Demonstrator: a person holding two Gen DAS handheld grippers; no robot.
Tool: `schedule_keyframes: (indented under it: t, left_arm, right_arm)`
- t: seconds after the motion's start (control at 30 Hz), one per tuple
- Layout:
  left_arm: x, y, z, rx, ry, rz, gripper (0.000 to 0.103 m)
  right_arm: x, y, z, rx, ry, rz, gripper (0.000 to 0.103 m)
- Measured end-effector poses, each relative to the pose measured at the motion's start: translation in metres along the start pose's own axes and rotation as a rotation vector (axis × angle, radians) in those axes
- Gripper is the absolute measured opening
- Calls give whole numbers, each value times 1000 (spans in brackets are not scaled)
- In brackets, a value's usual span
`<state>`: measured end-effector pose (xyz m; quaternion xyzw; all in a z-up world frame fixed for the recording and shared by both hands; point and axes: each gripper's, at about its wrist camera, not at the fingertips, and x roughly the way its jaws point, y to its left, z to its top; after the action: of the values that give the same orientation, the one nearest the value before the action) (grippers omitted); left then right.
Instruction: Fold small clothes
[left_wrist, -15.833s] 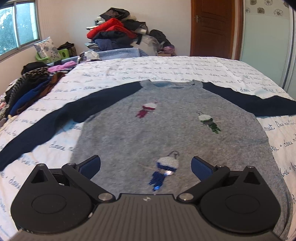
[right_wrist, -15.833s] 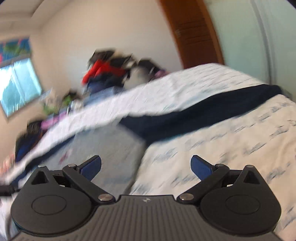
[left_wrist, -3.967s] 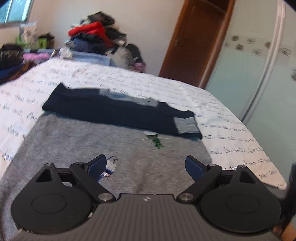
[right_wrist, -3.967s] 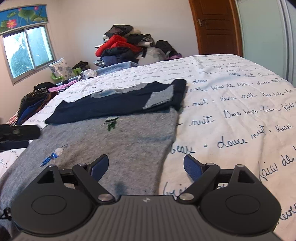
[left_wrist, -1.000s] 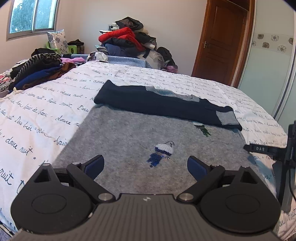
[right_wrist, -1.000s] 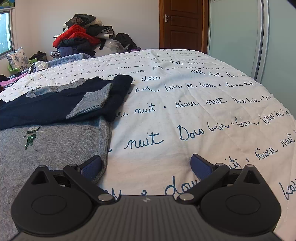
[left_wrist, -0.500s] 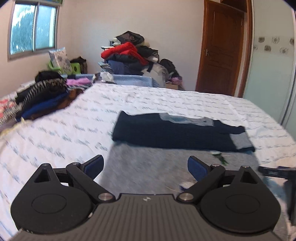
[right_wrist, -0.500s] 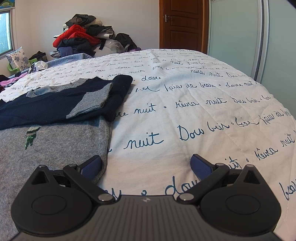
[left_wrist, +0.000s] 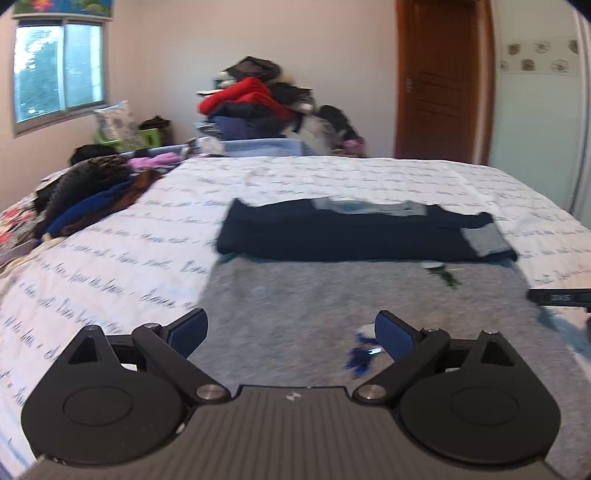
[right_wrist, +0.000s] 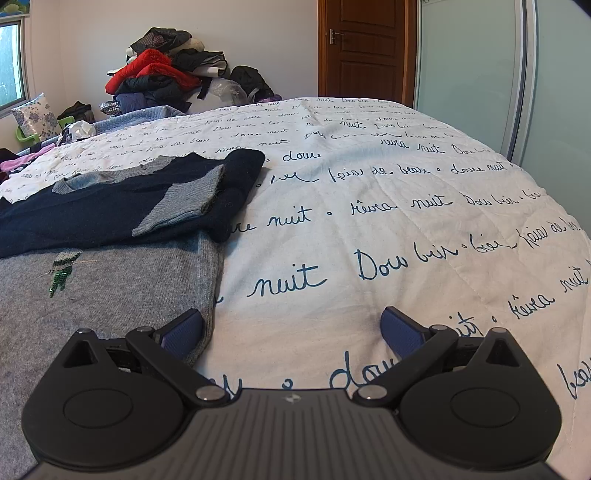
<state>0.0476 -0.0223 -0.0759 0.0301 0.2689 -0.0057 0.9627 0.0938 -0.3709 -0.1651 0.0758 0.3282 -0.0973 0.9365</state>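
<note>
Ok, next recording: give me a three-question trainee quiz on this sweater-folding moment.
1. True or false: the navy sleeves lie folded across the grey knit sweater.
2. Which gripper has a finger over the sweater's side edge? A) left gripper B) right gripper
3. Fill in: both grippers' jaws stand ____, holding nothing.

Key: 1 true. 2 B; its left fingertip sits at the sweater's edge on the white script-printed quilt. 3 open.

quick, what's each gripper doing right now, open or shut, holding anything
Left gripper: open, holding nothing, over the grey sweater.
Right gripper: open, holding nothing, straddling the sweater's right edge on the bedspread.
</note>
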Motion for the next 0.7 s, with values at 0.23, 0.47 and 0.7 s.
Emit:
schedule_keyframes:
  t: [0.23,0.47,0.7]
  left_arm:
    - [-1,91,-17,-163,73,-2,96]
    - [-27,145,-46,-145,125,-202,96]
    - [-40,151,-82,-71,170,-337,96]
  right_arm:
    - [0,0,0,0,0,0,103]
    - [5,9,3,-34,1,-25,103]
    - [-37,-11,-2,63,1,123,103]
